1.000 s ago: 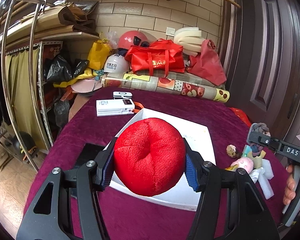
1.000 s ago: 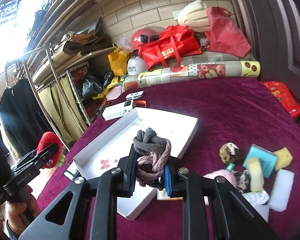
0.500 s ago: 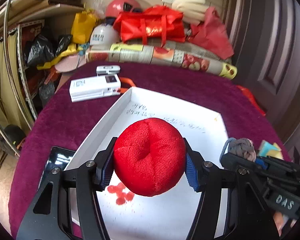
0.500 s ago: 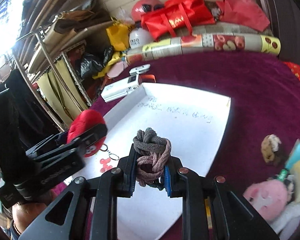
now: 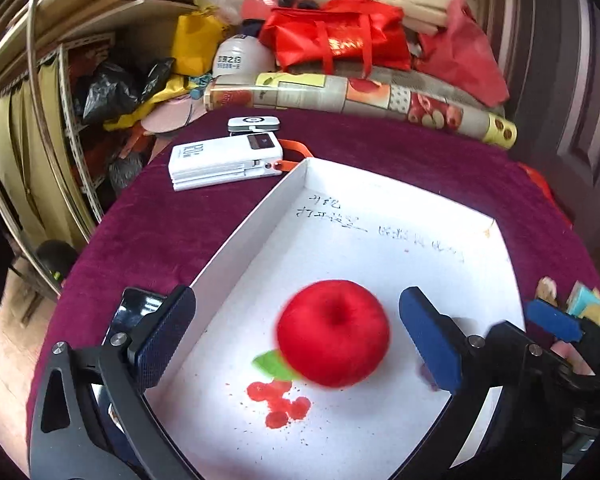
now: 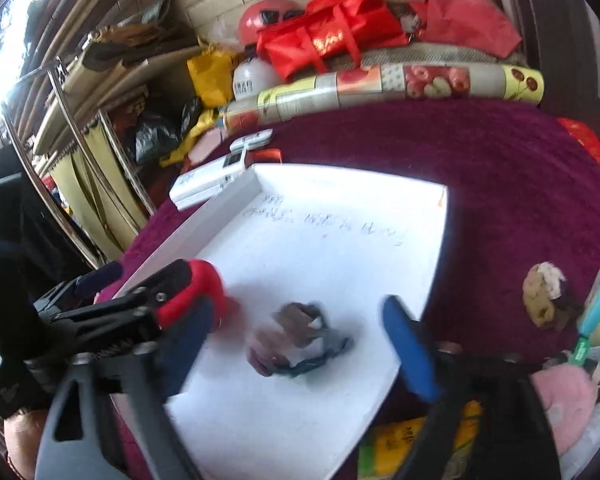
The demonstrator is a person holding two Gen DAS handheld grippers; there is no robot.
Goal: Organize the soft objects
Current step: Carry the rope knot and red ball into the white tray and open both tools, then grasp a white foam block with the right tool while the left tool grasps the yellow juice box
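A red plush apple (image 5: 334, 332) with a green leaf lies free in the white tray (image 5: 440, 280), between the spread pads of my left gripper (image 5: 296, 332), which is open. A grey-brown knotted rope toy (image 6: 296, 336) lies free in the same tray (image 6: 340, 248), between the spread fingers of my right gripper (image 6: 300, 344), also open. Both toys are blurred. The apple's edge (image 6: 208, 280) shows behind the left gripper in the right wrist view.
White devices (image 5: 224, 158) lie on the maroon cloth beyond the tray's left corner. A dark phone (image 5: 134, 312) lies left of the tray. Other soft toys and sponges (image 6: 548, 296) sit right of the tray. Bags and a rolled mat (image 5: 360, 96) line the back.
Both grippers opened over the tray. The red apple left the left gripper and the rope toy left the right gripper; both now lie in the tray.
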